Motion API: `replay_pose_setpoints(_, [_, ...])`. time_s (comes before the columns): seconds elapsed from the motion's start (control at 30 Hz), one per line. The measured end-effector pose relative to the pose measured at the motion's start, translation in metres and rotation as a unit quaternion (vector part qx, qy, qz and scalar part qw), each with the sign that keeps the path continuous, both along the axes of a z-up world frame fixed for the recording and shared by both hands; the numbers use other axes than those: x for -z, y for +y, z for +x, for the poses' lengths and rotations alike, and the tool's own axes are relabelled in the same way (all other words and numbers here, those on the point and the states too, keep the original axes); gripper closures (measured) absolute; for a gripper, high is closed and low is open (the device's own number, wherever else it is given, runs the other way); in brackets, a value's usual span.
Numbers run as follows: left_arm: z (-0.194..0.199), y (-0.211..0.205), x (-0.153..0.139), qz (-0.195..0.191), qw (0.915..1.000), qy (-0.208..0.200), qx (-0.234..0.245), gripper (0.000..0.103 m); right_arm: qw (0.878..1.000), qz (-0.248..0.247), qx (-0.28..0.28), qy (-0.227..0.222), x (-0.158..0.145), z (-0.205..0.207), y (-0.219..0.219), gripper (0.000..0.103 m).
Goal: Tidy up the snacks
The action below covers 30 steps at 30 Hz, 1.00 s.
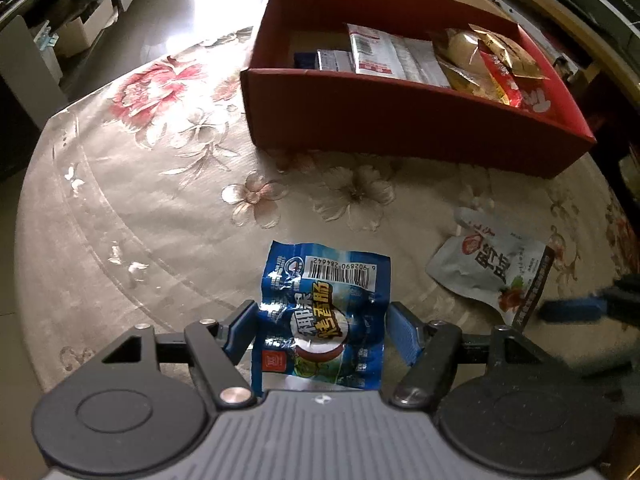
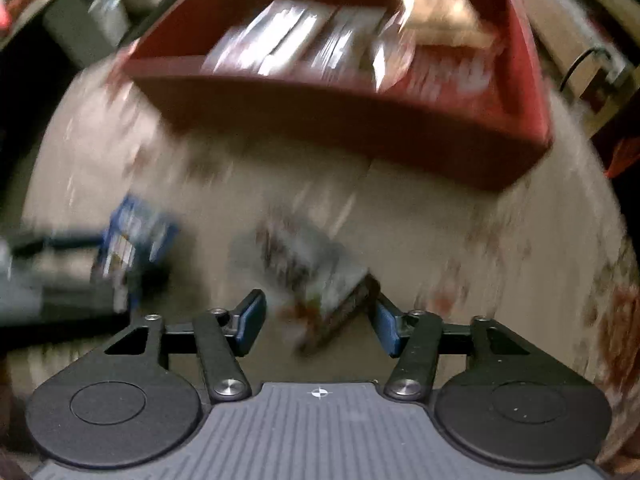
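Note:
A blue snack packet point(image 1: 324, 280) with a barcode sits between the blue pads of my left gripper point(image 1: 324, 332), which touch both its side edges, so the gripper is shut on it just over the floral tablecloth point(image 1: 160, 200). To the right lies a grey-white snack packet point(image 1: 488, 268). The right wrist view is badly blurred. There the grey-white packet point(image 2: 312, 264) lies slantwise between the fingers of my right gripper point(image 2: 320, 320), with a gap at the left pad, so it stands open. A red cardboard box point(image 1: 400, 128) behind holds several snack packs.
The table is round, and its edge curves close by at the left and right. Shelves, a white box point(image 1: 84, 28) and a shiny floor lie beyond it. The blue packet point(image 2: 132, 232) and the left gripper body point(image 2: 60, 280) show at the left of the right wrist view.

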<state>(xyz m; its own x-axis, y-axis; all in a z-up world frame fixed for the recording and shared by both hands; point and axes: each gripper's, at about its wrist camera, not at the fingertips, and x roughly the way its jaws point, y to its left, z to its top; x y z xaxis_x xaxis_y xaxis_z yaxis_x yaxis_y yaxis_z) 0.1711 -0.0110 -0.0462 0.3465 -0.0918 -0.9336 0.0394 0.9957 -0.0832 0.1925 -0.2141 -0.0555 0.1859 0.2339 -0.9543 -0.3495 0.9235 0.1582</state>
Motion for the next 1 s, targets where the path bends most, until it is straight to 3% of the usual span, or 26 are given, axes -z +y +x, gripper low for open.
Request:
replay_pose_setpoints(0.1, [-0.001,0.005,0.002,-0.001,1.0000,0.002,-0.001,0.030,0.998,-0.006,-0.053,-0.015,-0.006,-0.019,0.003,0.033])
replay_pose_setpoints(0.23, [0.001,0.003,0.003,0.000,1.0000,0.003,0.002,0.030,0.987,-0.059,-0.111,-0.098,-0.014,-0.012,0.022,0.015])
replay_pose_setpoints(0.43, [-0.001,-0.001,0.003,0.010,0.9999,-0.001,0.010,0.030,0.976,-0.088,-0.169,-0.104,0.011,0.015,0.052,0.017])
replay_pose_setpoints(0.5, [-0.002,-0.003,0.002,0.014,0.9998,0.000,0.012,0.030,0.978,-0.081,-0.165,-0.100,0.011,0.016,0.052,0.020])
replay_pose_setpoints(0.63, [-0.006,-0.009,0.002,0.023,0.9995,-0.001,0.023,0.030,0.988,-0.045,-0.123,-0.078,0.008,0.013,0.036,0.037])
replay_pose_setpoints(1.0, [-0.014,-0.018,0.003,0.038,0.9984,-0.004,0.040,0.030,0.992,-0.065,-0.080,-0.075,0.007,-0.010,0.013,0.036])
